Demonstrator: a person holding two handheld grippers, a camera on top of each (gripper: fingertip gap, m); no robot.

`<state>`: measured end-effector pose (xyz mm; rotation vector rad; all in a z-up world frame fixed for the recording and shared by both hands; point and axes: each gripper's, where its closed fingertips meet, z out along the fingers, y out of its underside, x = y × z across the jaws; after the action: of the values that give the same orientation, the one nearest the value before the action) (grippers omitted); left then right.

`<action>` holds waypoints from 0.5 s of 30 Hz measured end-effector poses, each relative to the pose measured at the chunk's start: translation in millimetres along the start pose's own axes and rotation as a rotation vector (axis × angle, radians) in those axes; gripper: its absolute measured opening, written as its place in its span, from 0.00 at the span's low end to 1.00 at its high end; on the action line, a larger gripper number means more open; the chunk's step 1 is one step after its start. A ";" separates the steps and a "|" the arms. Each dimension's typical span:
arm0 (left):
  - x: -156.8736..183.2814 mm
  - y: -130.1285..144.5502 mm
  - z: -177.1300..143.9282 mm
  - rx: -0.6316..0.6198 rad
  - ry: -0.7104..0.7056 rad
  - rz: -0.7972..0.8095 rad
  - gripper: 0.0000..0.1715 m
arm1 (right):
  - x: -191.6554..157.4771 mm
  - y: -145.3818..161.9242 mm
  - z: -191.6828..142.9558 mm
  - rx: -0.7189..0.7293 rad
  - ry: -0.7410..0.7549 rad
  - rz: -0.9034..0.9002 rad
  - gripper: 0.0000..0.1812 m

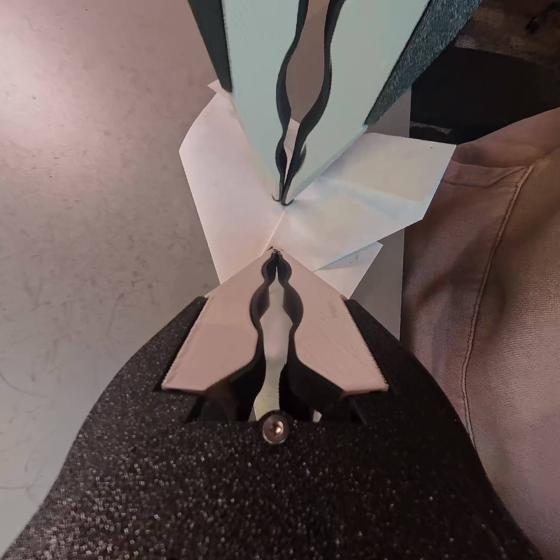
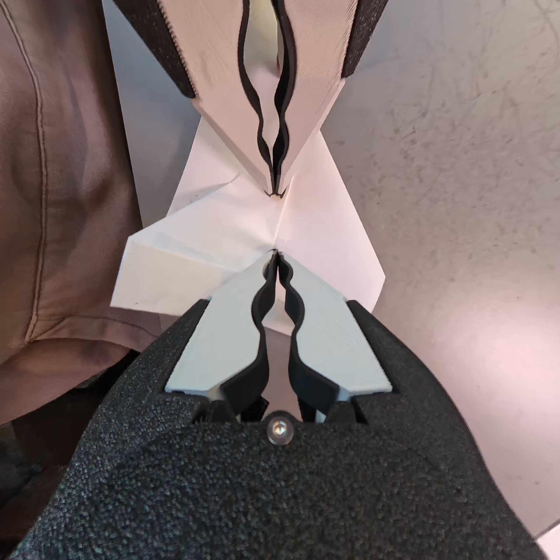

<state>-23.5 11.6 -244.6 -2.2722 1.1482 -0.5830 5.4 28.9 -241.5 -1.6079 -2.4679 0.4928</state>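
White folded paper (image 1: 306,218) is held above the grey table (image 1: 91,212), clamped along its centre crease from opposite ends. Left gripper (image 1: 276,253) is clenched on one end; right gripper (image 2: 275,252) is clenched on the other. A brown garment (image 2: 60,181) lies just beside the paper.

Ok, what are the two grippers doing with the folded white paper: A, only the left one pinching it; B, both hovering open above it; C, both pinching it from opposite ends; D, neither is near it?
C: the left gripper and the right gripper each have their jaws shut on the folded white paper, facing each other along its centre crease.
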 end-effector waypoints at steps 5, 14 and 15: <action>-0.1 0.1 0.2 -0.006 -0.006 0.001 0.00 | -3.0 3.9 2.8 -0.040 0.019 -0.033 0.00; -0.2 0.2 0.5 -0.006 -0.016 0.000 0.00 | -14.1 11.8 0.8 -0.033 0.007 0.003 0.00; -0.2 0.2 0.5 -0.008 -0.015 0.000 0.00 | -13.9 11.7 0.7 -0.029 0.011 0.001 0.00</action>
<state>-23.5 11.8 -245.1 -2.2791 1.1453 -0.5615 21.0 20.4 -245.7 -1.6176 -2.4779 0.4495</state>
